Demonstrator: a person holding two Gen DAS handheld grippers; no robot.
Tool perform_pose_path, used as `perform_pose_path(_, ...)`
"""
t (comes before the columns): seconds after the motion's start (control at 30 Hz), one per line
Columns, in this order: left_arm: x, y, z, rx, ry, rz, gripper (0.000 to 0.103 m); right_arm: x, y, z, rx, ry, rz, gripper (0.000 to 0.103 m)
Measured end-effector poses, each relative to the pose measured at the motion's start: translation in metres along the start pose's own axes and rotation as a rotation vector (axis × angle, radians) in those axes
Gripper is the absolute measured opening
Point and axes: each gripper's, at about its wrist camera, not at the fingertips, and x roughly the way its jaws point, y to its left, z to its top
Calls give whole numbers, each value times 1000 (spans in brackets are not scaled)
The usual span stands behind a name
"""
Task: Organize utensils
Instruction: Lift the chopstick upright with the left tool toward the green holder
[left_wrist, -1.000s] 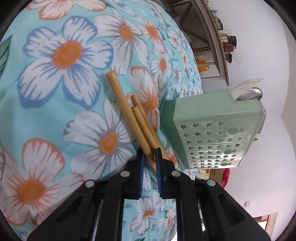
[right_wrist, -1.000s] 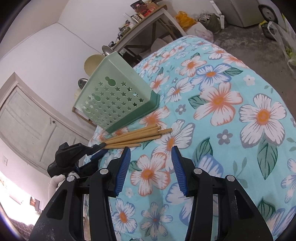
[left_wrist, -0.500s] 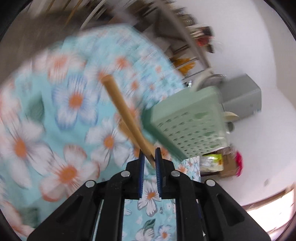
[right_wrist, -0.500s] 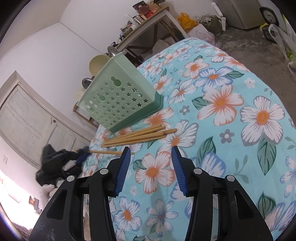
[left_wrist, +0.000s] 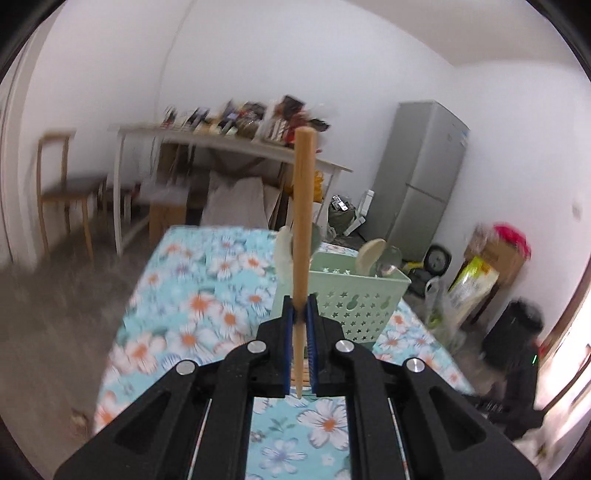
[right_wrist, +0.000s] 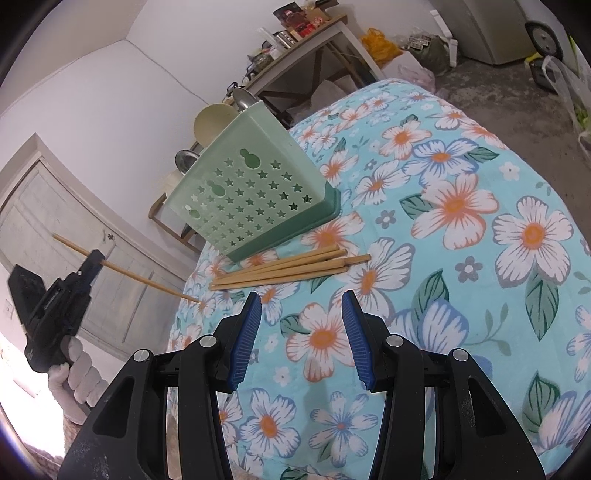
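From the left wrist, the left claw (left_wrist: 300, 321) is clamped on one wooden chopstick (left_wrist: 303, 221), lifted upright over the flowered worktop (left_wrist: 192, 306); the green holder (left_wrist: 354, 306) beyond already carries a pale spoon (left_wrist: 371, 254) and a metal one; from the right wrist, the right claw (right_wrist: 301, 332) hangs half open and empty, and a bundle of chopsticks (right_wrist: 284, 271) on the cloth, just beside the holder's base, is left to stow.

Left gripper (left_wrist: 300, 321) is clamped tight, blue pads pinching a thin stick that stands upright between them. In the right wrist view it's off at the left edge, held up in the air by a gloved hand (right_wrist: 75, 373) wrapped round its handle. Right gripper (right_wrist: 301, 332) hangs with its jaws about half apart, nothing between them.
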Motion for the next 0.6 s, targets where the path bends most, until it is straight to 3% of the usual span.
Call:
perform_pose_path(0.07, -1, -13, -1, 63, -1, -12, 6, 0, 1, 0, 3, 0, 2, 45)
perform_pose_path(0.2, 8, -25, -7, 97, 18, -53, 6, 0, 2, -1, 2, 4, 2, 45)
perform_pose_path(0.6, 21, -18, -13, 66, 57, -66, 6, -7, -11, 3, 30, -16, -19, 42)
